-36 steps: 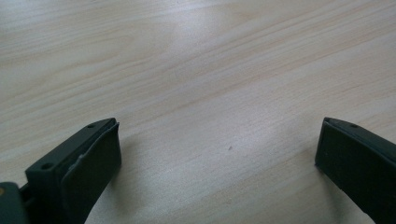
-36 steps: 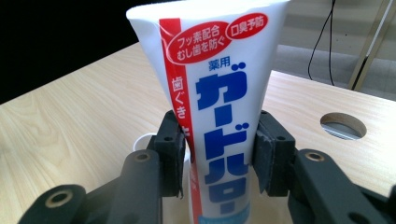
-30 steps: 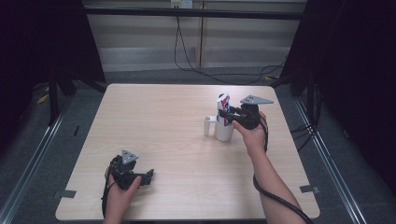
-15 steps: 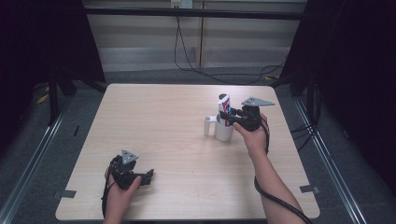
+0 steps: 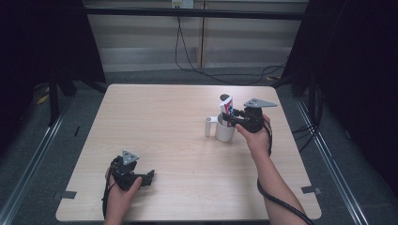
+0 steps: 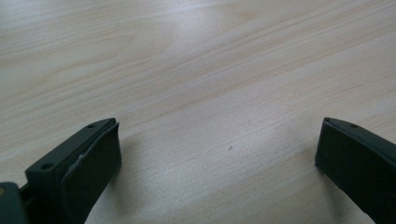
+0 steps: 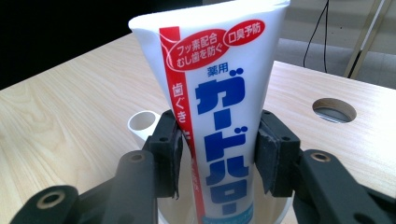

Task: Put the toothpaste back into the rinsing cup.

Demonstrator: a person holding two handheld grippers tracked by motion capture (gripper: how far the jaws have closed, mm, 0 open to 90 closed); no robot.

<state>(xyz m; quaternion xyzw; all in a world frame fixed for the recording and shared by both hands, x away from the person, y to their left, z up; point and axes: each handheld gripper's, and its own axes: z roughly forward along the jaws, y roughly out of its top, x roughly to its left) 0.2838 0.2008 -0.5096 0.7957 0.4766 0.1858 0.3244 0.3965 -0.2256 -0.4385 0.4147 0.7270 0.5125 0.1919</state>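
one toothpaste tube (image 7: 224, 116) upright in white cup (image 5: 225, 132), between right tool (image 7: 219, 154) jaws, just opening, pads barely apart from it

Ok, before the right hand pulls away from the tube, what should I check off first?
1. Toothpaste tube stands inside the white cup: ok.
2. Right gripper has let go: its jaws have just been opening with the tube between them, and the pads sit right at its sides: cannot tell.
3. Tube will stand once released: it rises well above the rim: cannot tell.
4. Small white cylinder beside the cup is upright: ok.
5. Left gripper is open, empty and low over the table, away from the cup: ok.
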